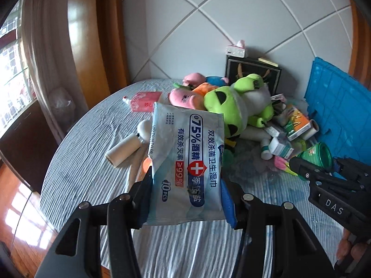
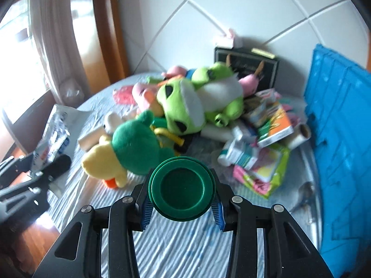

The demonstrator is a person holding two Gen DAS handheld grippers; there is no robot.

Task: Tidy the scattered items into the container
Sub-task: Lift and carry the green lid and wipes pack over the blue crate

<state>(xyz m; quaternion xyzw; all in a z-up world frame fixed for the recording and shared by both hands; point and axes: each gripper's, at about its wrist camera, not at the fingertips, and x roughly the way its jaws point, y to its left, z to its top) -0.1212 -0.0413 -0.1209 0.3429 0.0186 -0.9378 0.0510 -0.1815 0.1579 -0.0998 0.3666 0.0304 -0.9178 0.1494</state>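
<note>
Left wrist view: left tongs (image 1: 187, 194) clamp a wipes pack (image 1: 185, 162), upright above the bed (image 1: 88, 162). Right tongs (image 2: 182, 205) grip a green can (image 2: 183, 190). Beyond it lies the frog plush (image 2: 185, 102); the blue bin (image 2: 340, 139) stands right of the plush.

**Daylight from the window, fisheye views, one sharp and one blurred**

Light enters through the window (image 1: 9, 74) at the left edge of both views and overexposes it to near white. Just below the window, glare patches lie on the polished wooden floor (image 1: 20, 210). The white tiled wall (image 1: 231, 23), well away from the window, is evenly lit. The left wrist view is sharp. The right wrist view is motion-blurred, most on the plush toys (image 2: 185, 102). Straight lines bow strongly, and dark vignetting fills the corners.
</note>
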